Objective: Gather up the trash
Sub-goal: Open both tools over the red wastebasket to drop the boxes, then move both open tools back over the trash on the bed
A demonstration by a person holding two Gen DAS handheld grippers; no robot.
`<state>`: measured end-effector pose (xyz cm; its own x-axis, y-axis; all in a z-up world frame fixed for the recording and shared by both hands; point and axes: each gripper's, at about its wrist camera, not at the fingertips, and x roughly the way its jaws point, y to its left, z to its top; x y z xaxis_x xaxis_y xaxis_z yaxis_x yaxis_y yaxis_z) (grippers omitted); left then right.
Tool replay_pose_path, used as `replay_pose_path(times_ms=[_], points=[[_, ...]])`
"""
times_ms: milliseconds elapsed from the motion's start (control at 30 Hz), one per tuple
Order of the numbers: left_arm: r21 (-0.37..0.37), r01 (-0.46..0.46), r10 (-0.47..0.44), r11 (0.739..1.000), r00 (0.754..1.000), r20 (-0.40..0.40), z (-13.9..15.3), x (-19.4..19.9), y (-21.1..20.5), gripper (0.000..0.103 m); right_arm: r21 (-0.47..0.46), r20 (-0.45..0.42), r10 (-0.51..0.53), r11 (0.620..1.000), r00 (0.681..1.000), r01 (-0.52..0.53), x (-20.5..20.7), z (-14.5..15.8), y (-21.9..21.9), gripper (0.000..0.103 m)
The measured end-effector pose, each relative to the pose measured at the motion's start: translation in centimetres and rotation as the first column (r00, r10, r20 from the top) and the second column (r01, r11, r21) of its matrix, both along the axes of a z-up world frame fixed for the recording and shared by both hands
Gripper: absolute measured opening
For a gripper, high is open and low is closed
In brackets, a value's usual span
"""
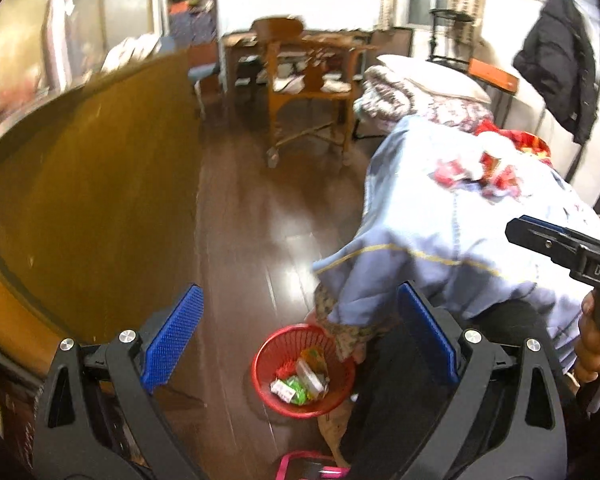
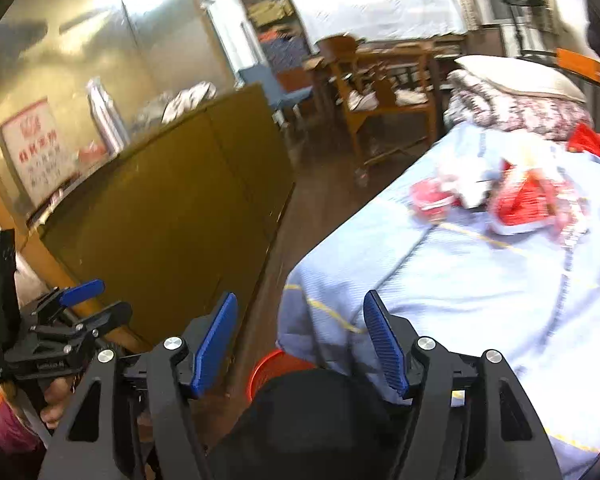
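Observation:
A red mesh trash basket (image 1: 270,354) stands on the dark floor by the bed and holds several wrappers (image 1: 300,380); its rim also shows in the right wrist view (image 2: 266,368). Red and white wrappers (image 1: 472,172) lie on the light blue bedspread (image 1: 420,220), also seen in the right wrist view (image 2: 520,200). My left gripper (image 1: 300,336) is open and empty above the basket. My right gripper (image 2: 300,340) is open and empty over the bed's near corner. The right gripper also shows at the left wrist view's right edge (image 1: 516,230).
A brown cabinet (image 1: 100,184) stands on the left, with a narrow strip of floor (image 1: 252,220) between it and the bed. A wooden chair (image 1: 308,92) and a desk are at the back. A dark jacket (image 1: 560,60) hangs at the right. Folded quilts (image 1: 412,92) lie at the bed's far end.

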<state>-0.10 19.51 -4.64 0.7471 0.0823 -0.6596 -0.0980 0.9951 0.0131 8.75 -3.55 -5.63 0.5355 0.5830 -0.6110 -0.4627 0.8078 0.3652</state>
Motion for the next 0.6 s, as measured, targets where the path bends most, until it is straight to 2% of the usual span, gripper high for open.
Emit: replay_pose_path(times_ms=[167, 300, 467, 600], points=[[0.035, 0.051, -0.054, 0.998, 0.995, 0.079, 2.3, -0.7, -4.5, 0.096, 0.048, 0.046, -0.083, 0.996, 0.995, 0.081, -0.9, 1.2, -5.6, 0.068], [0.044, 0.087, -0.092, 0.995, 0.988, 0.123, 3.9, -0.8, -7.9, 0.096, 0.084, 0.072, -0.136, 0.988, 0.988, 0.130, -1.1, 2.2, -8.4, 0.070], [0.099, 0.127, -0.140, 0.987, 0.981, 0.138, 4.6, -0.5, -11.3, 0.096, 0.123, 0.103, -0.200, 0.975, 0.974, 0.187, -1.3, 2.8, -12.0, 0.075], [0.120, 0.161, -0.176, 0.980, 0.977, 0.124, 4.1, 0.5, -13.4, 0.096, 0.135, 0.103, -0.244, 0.964, 0.964, 0.230, -0.8, 2.4, -13.8, 0.077]])
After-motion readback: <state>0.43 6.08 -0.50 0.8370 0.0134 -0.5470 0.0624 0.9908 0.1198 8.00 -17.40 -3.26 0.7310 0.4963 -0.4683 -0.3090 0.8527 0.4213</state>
